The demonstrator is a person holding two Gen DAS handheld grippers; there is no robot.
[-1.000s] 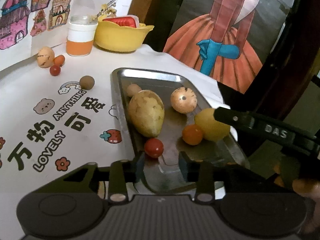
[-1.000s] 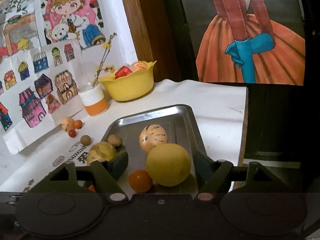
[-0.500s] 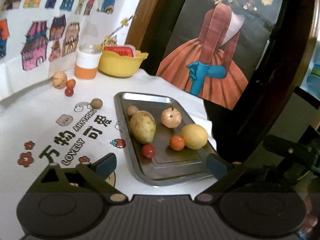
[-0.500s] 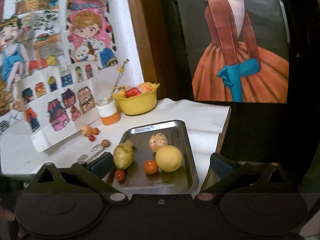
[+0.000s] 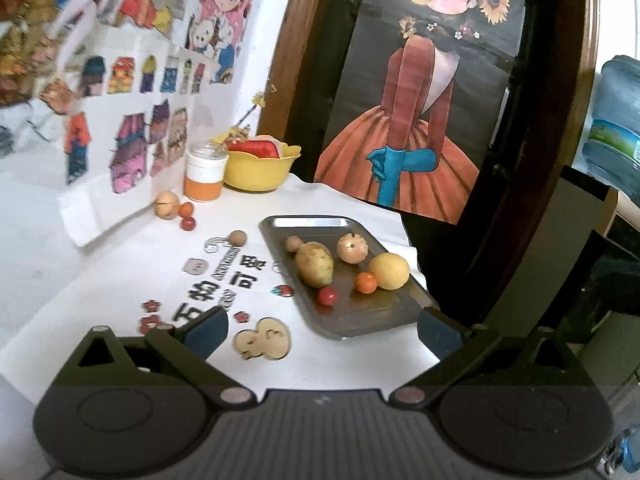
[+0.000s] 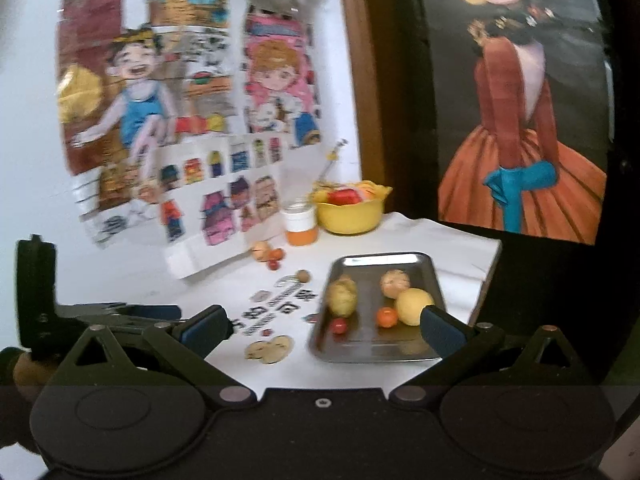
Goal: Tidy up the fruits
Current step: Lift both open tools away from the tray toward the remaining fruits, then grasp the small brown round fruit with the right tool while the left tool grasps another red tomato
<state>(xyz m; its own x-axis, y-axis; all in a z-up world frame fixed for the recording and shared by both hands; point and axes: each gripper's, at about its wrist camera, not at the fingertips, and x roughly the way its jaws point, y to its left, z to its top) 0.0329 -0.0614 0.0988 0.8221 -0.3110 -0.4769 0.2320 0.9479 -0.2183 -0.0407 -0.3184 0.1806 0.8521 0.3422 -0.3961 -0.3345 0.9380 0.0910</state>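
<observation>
both claws, left claw and right claw, stood released and empty, apart from the bench. six fruits lay in the steel tray at the bench's right edge; its overhanging near corner risked tipping if nudged. four fruits remained loose near the back edge and could roll.

White wall at left, papered with bright cartoon drawings. Dark wooden frame around painting of figure in orange gown. Desk under white printed cloth. Water jug far right.
</observation>
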